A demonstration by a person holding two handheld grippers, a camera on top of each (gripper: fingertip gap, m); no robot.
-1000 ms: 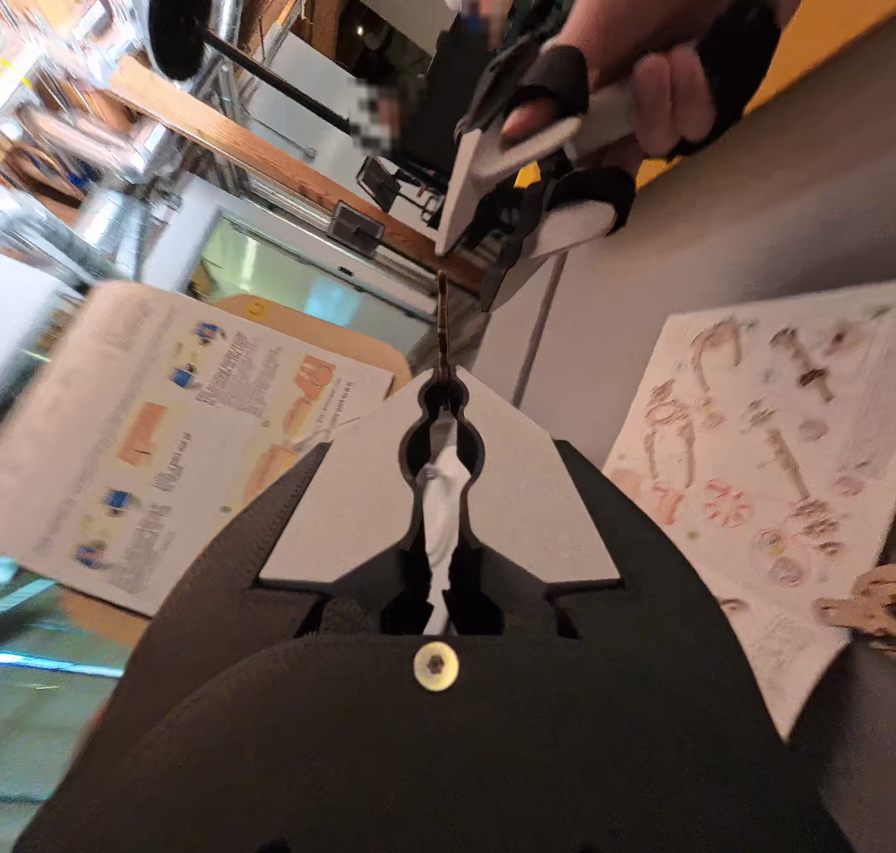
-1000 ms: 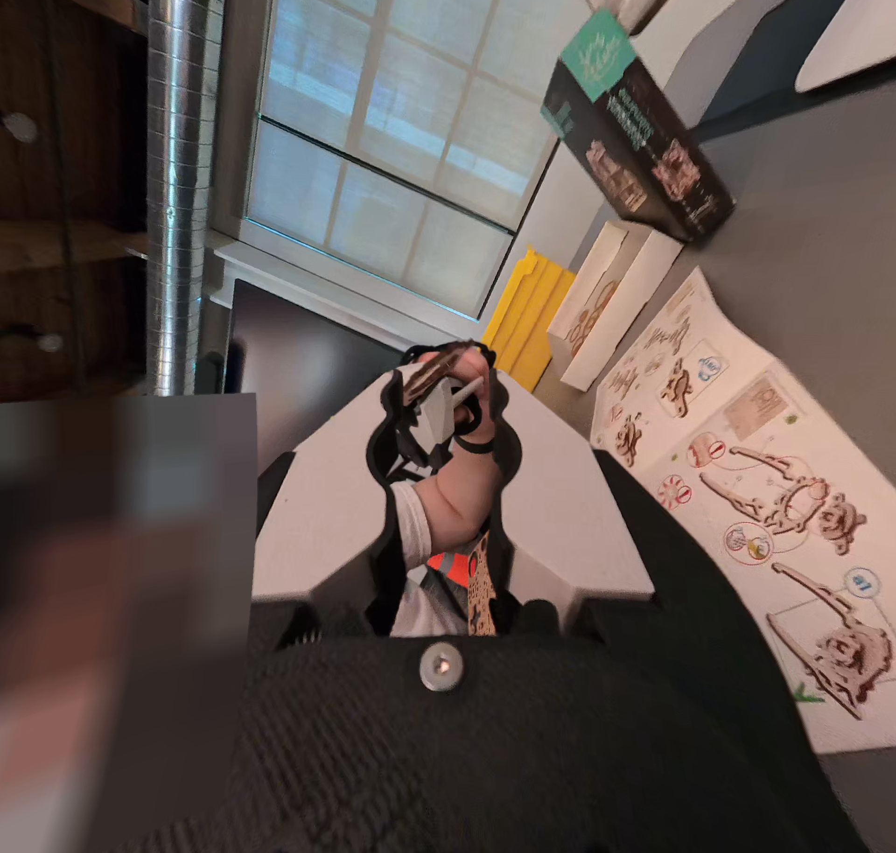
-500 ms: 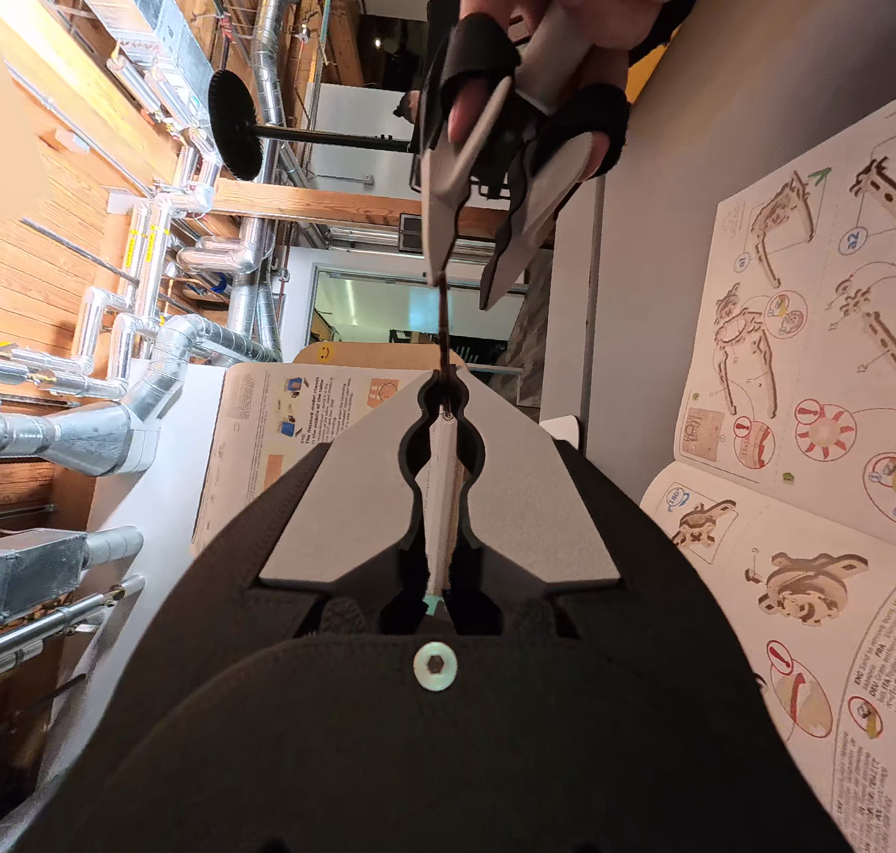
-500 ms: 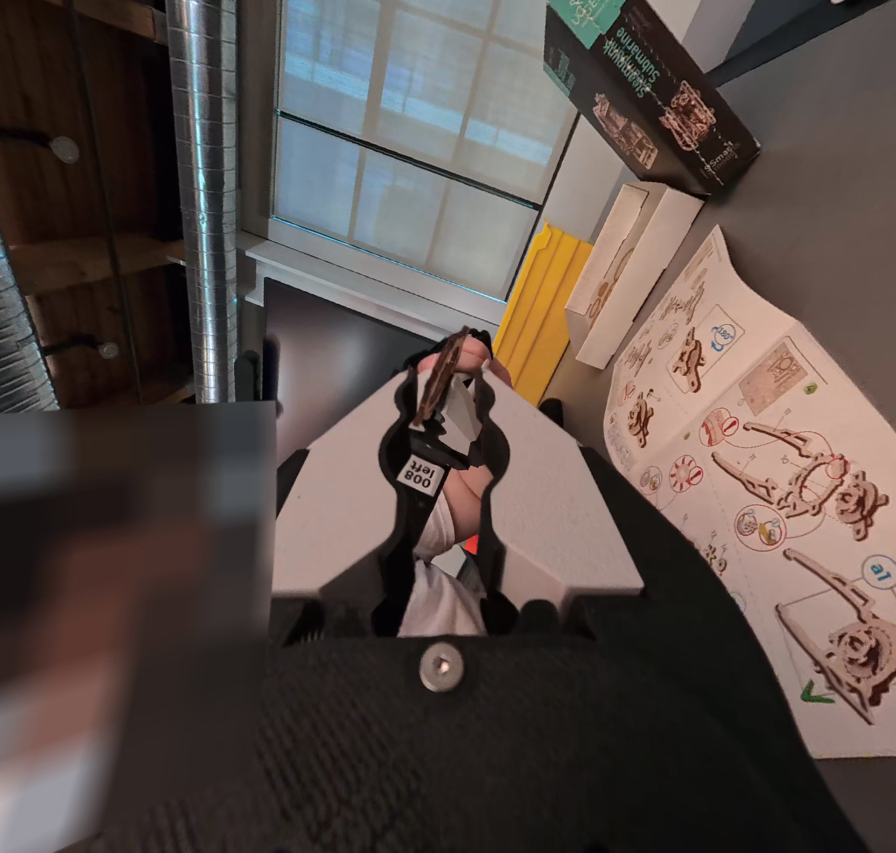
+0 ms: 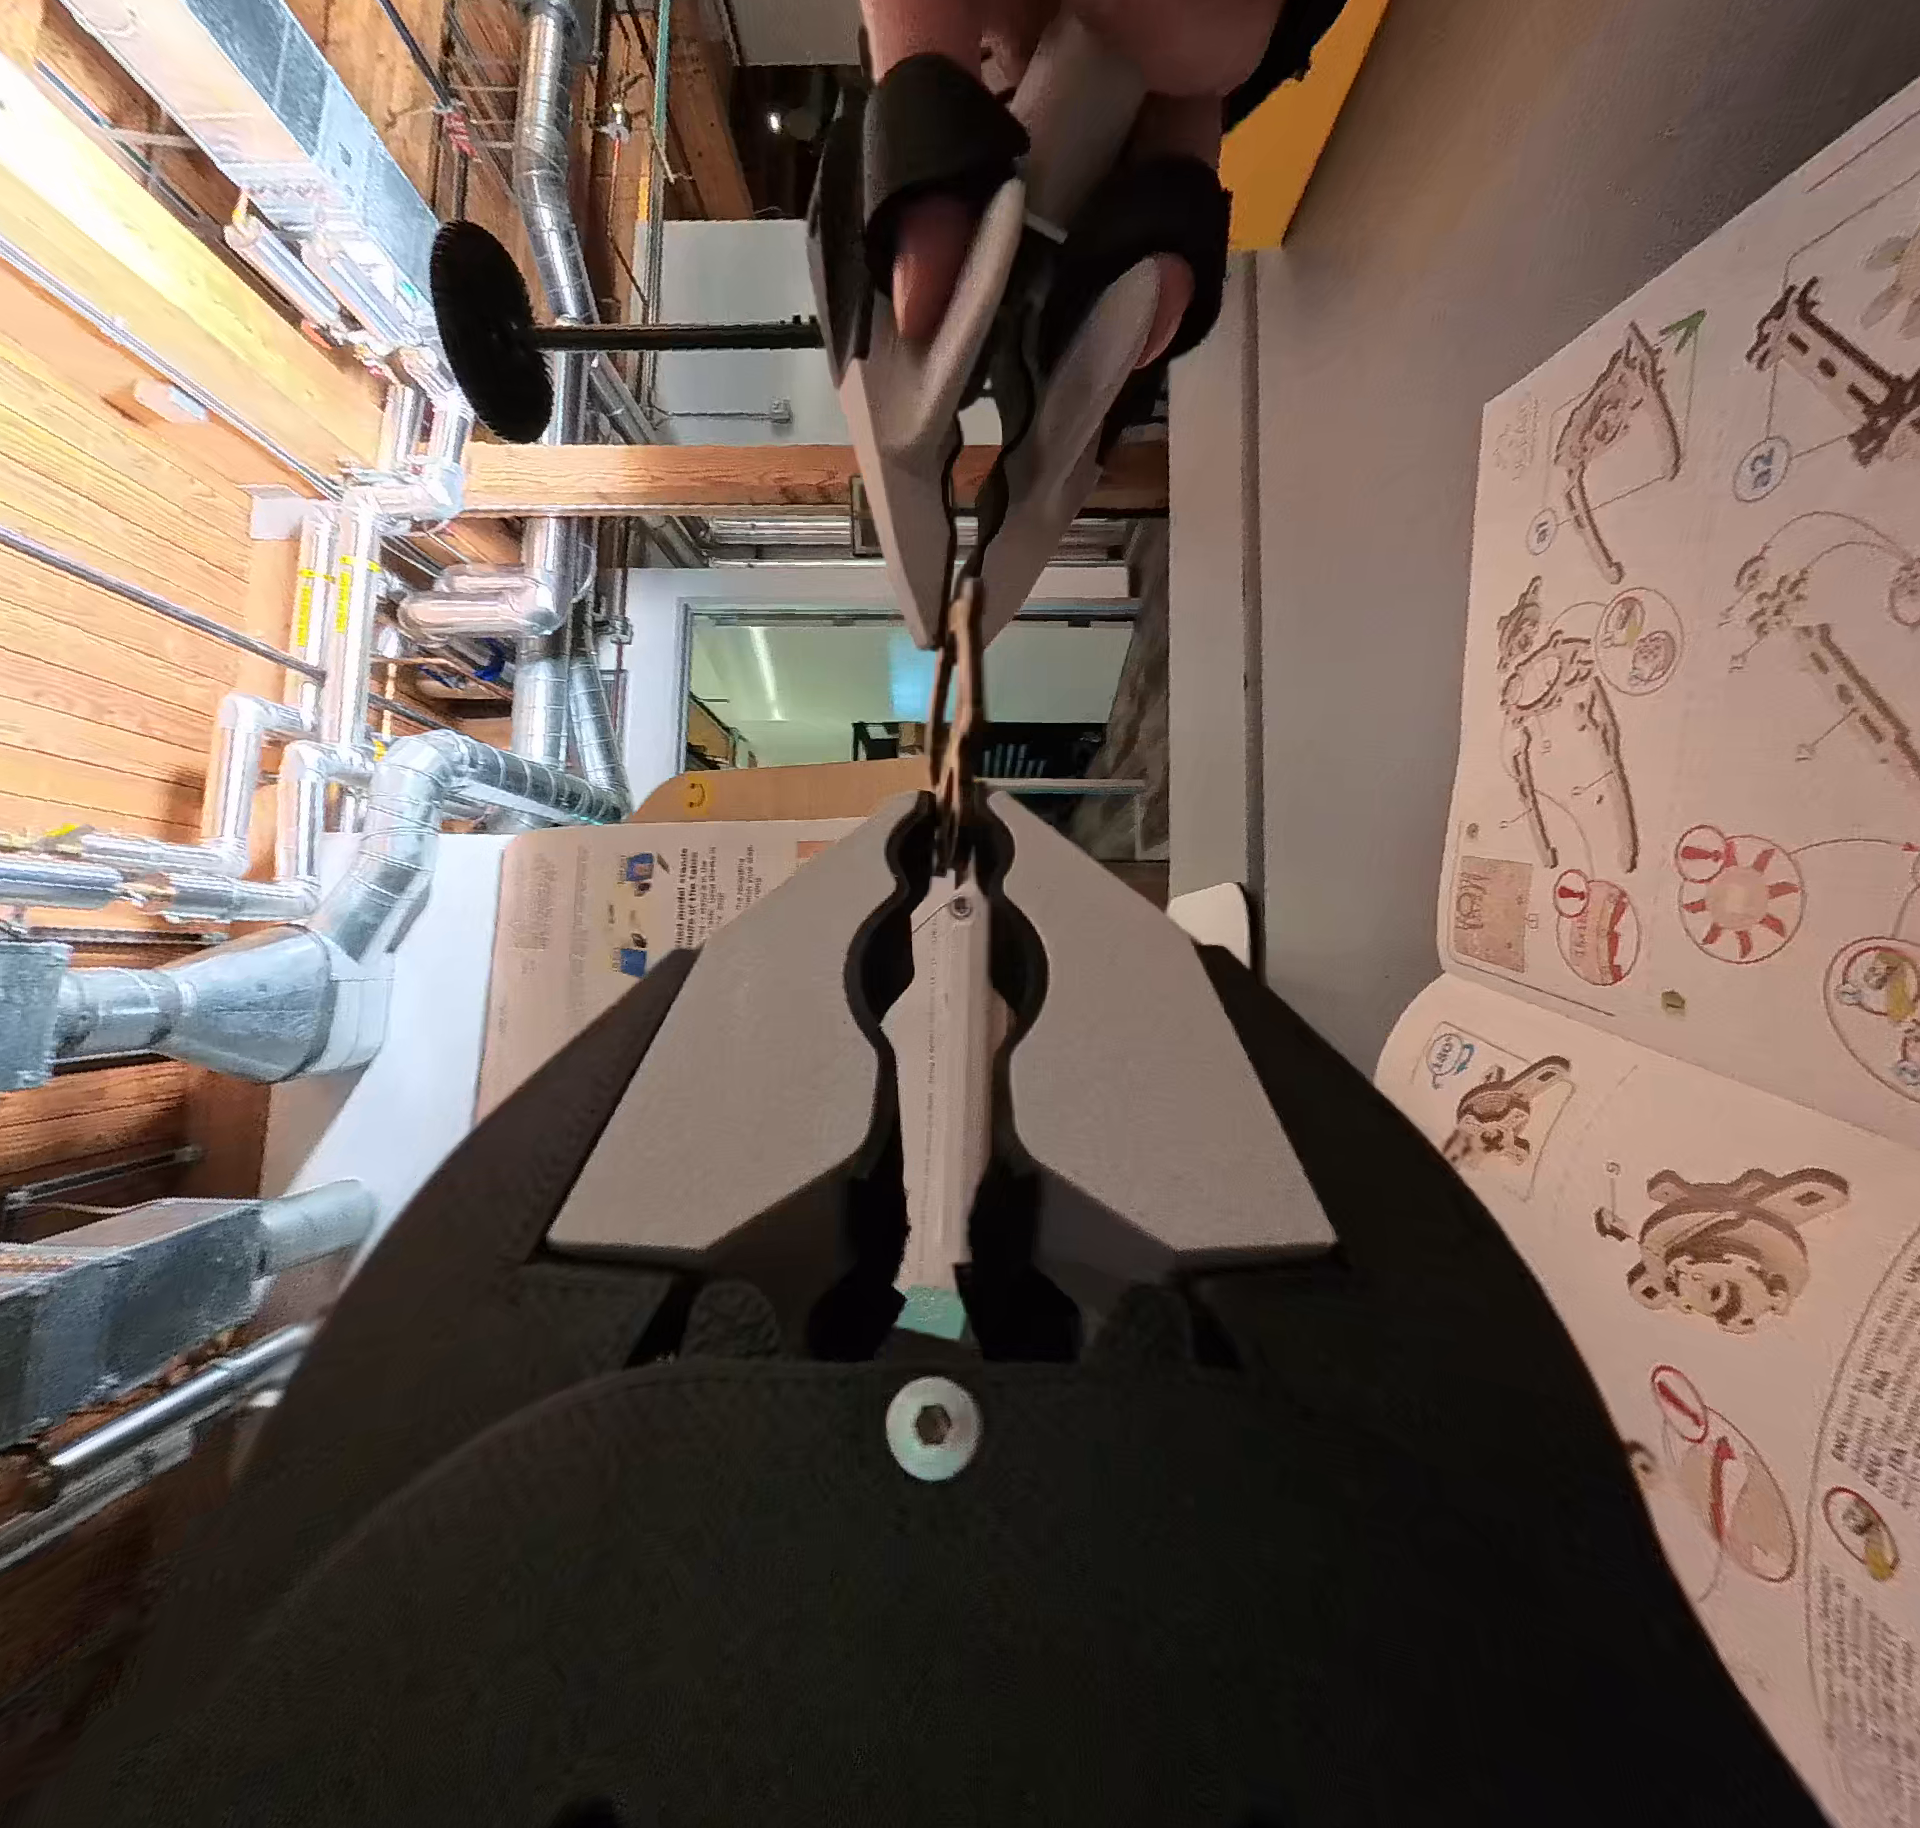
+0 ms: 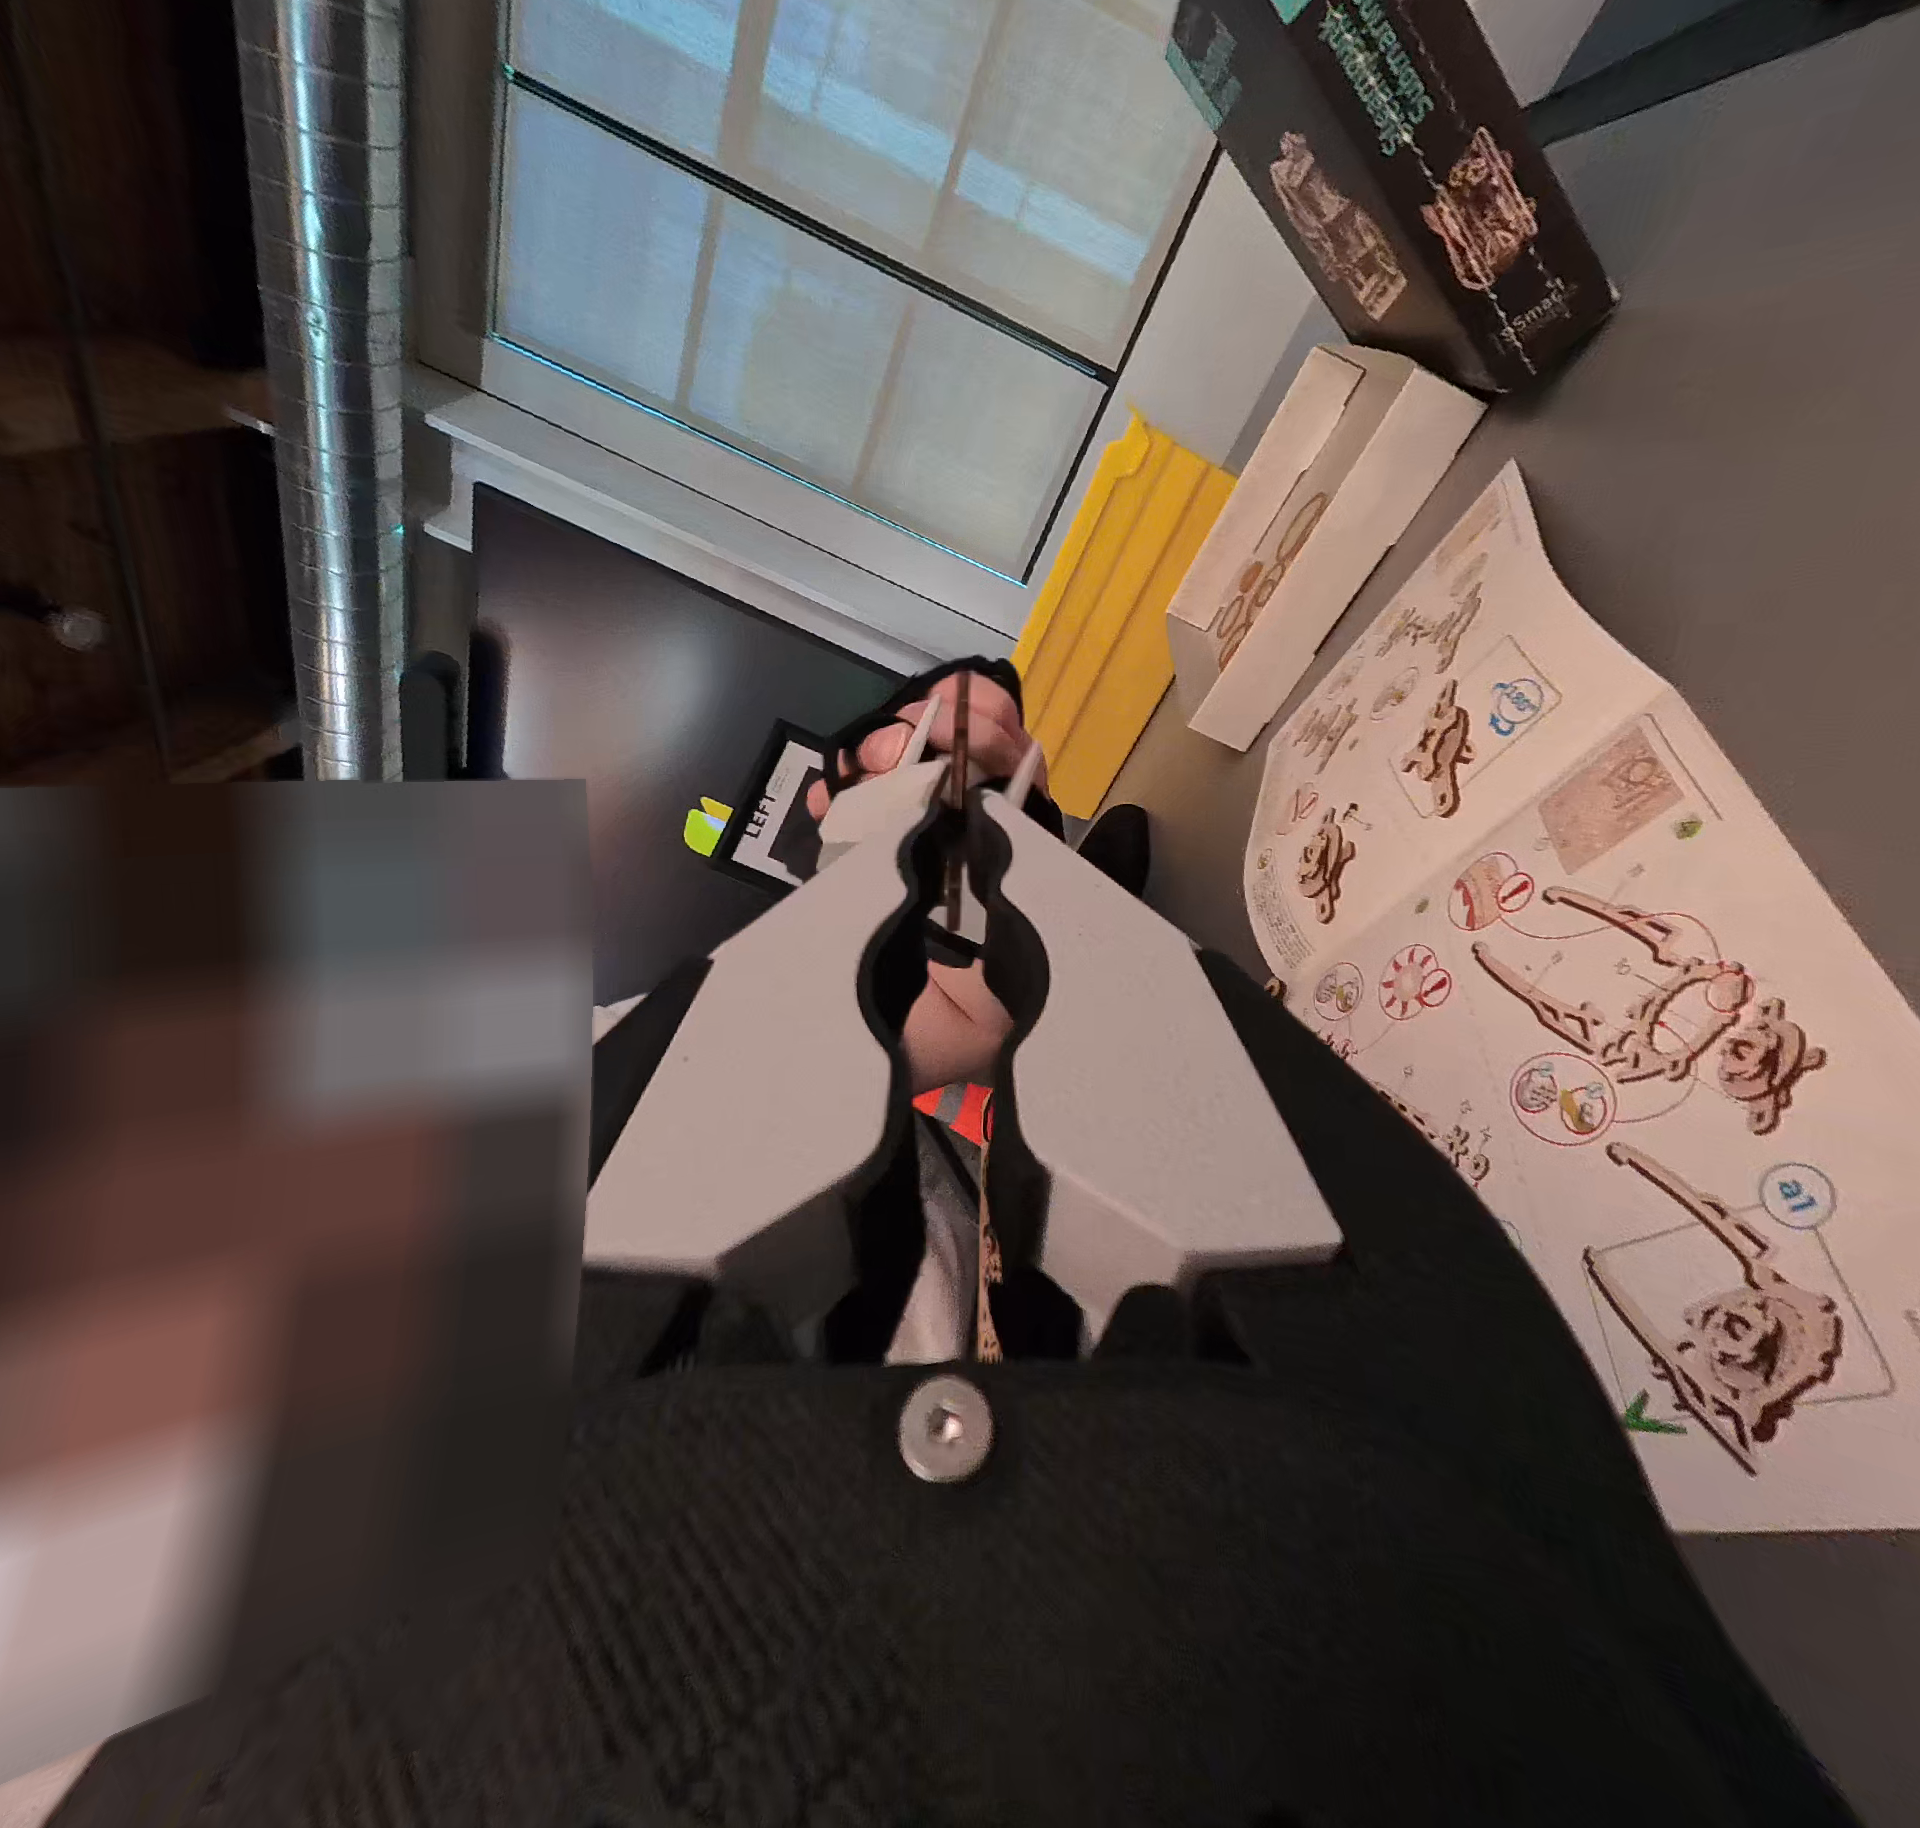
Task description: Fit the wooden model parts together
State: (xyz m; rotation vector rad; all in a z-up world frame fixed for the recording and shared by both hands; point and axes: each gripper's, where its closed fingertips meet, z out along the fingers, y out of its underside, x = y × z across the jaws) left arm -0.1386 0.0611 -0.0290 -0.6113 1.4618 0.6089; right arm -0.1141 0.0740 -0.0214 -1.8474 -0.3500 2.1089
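A thin wooden model part [image 5: 958, 718], seen edge-on, spans the gap between my two grippers in mid-air. My left gripper [image 5: 951, 814] is shut on its near end. My right gripper [image 5: 961, 625], held by a hand, is shut on its far end. In the right wrist view the same part [image 6: 961, 739] is a dark sliver pinched in my right gripper [image 6: 958, 810], with the left gripper [image 6: 977, 752] and its hand just beyond. I cannot tell whether it is one piece or two joined.
An open instruction booklet [image 5: 1714, 843] lies on the grey table [image 5: 1351, 531] to the right, and also shows in the right wrist view [image 6: 1558, 947]. A dark box [image 6: 1403, 147], a white box of wooden sheets [image 6: 1309, 552] and a yellow object [image 6: 1112, 615] stand beyond. A leaflet [image 5: 582, 947] lies at left. My two grippers' fingertips are within a few centimetres of each other.
The right gripper has come closer and closed its jaws on the far end of the wooden part. The left gripper has kept hold of the part throughout.
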